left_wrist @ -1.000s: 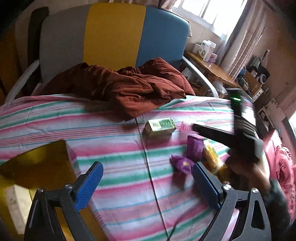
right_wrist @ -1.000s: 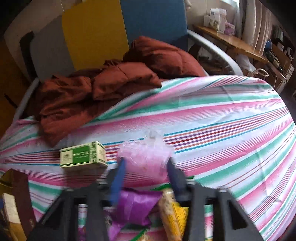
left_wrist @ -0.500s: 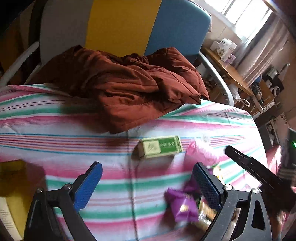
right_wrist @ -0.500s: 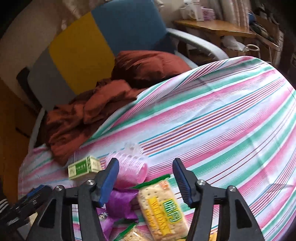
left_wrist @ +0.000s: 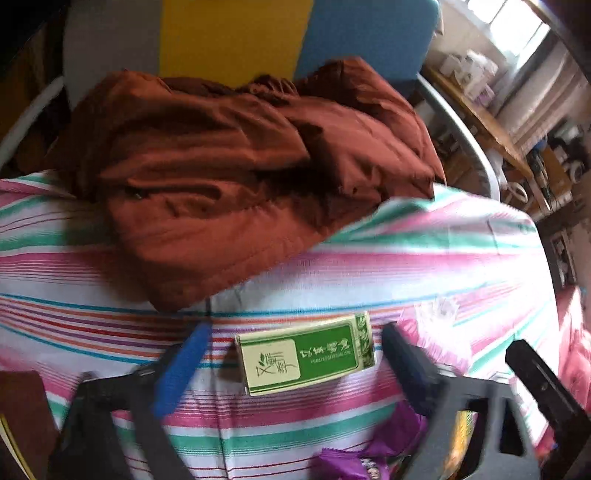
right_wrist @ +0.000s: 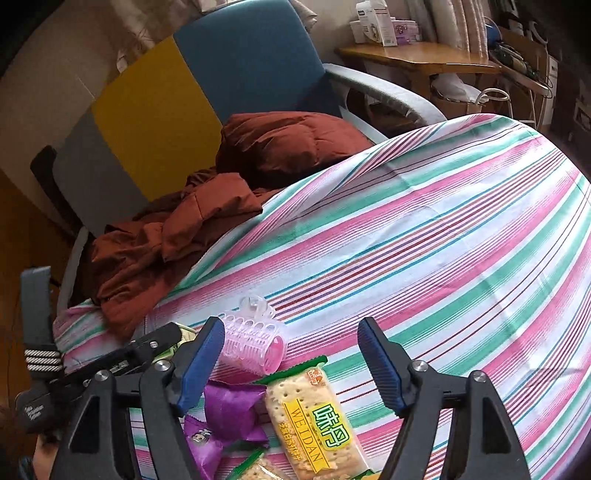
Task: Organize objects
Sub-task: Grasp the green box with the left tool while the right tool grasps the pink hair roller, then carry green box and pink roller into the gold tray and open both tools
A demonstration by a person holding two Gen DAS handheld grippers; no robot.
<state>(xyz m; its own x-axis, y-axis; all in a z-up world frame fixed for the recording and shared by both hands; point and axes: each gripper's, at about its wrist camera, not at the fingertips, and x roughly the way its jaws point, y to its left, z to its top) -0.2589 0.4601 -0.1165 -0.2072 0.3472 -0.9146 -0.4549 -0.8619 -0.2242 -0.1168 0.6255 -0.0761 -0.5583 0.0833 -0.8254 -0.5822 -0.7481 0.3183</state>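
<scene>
We saw soft daylight from a glaring window (left_wrist: 532, 33); the left view was motion-blurred, both bowed with dark corners.

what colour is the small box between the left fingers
Green and cream box, clearest in the left wrist view.

The cracker packet (right_wrist: 320, 424) carries "WEIDAN" in brown capitals on a yellow band, beside large green-and-white Chinese characters. The green box (left_wrist: 306, 355) bears Chinese characters on its pale panel and its green panel; the small Latin line beneath them is too blurred to read.
</scene>
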